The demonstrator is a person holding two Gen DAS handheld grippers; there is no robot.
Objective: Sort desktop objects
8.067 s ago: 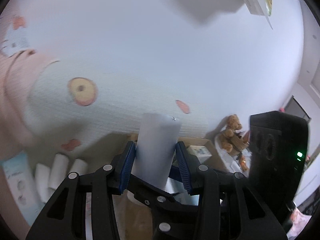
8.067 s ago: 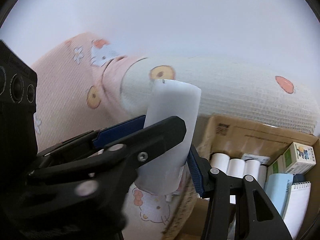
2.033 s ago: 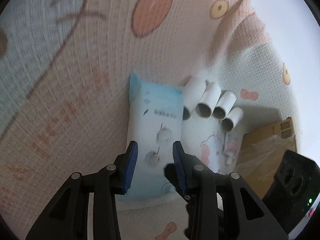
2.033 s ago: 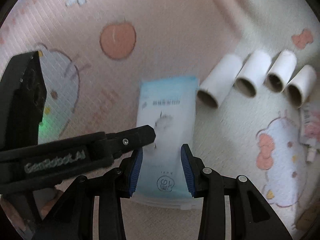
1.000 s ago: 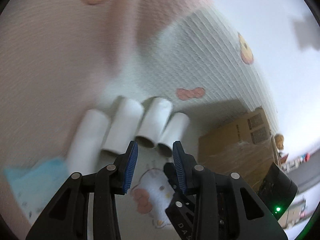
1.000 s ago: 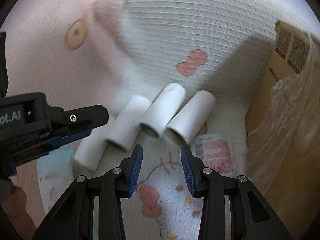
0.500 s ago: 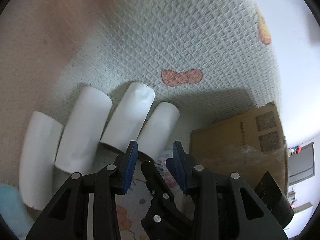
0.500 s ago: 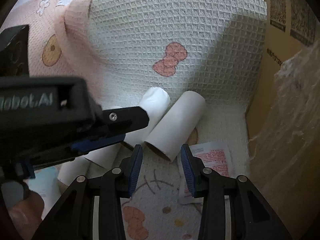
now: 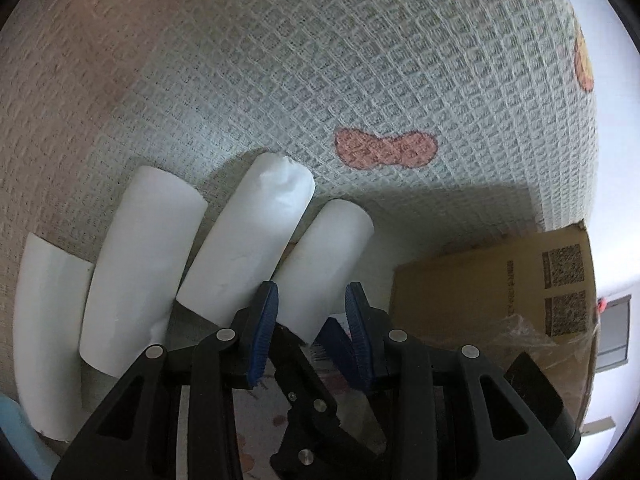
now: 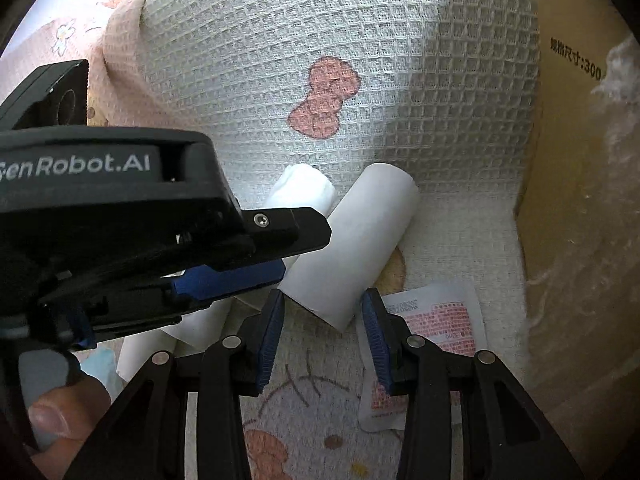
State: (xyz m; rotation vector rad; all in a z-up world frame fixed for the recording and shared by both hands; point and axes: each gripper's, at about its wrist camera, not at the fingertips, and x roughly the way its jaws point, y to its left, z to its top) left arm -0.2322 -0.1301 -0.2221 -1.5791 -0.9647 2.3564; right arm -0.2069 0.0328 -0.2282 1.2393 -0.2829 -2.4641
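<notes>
Both grippers point down at the row of white paper tubes on the waffle-weave blanket (image 9: 400,80). My right gripper (image 10: 323,320) has its jaws apart and they have just been opening a little; the near end of the rightmost tube (image 10: 352,248) sits just ahead of the blue pads, at 12 o'clock from the tips, not yet between them, so nothing is gripped. My left gripper (image 9: 312,320) also stands with jaws apart and empty. In its view the same rightmost tube (image 9: 320,268) lies at 12 o'clock, its near end close to the pads; whether the left pad touches it I cannot tell.

Inventory still loose, left wrist view: four tubes side by side, running from 9 o'clock to centre; the crumpled-end tube (image 9: 252,240) is second from the right. A printed sachet (image 10: 436,312) lies flat at 3 o'clock of the right gripper tips, touching or just beside the rightmost tube. A pale blue packet (image 9: 16,436) shows only as a sliver at 8 o'clock.

The cardboard box (image 9: 492,280) stands at 3 o'clock, near the tubes; its inside is not visible.

Judgement: none of these items are sorted yet. Step in hand is approach on the rightmost tube; closing, lifting and placing remain.
</notes>
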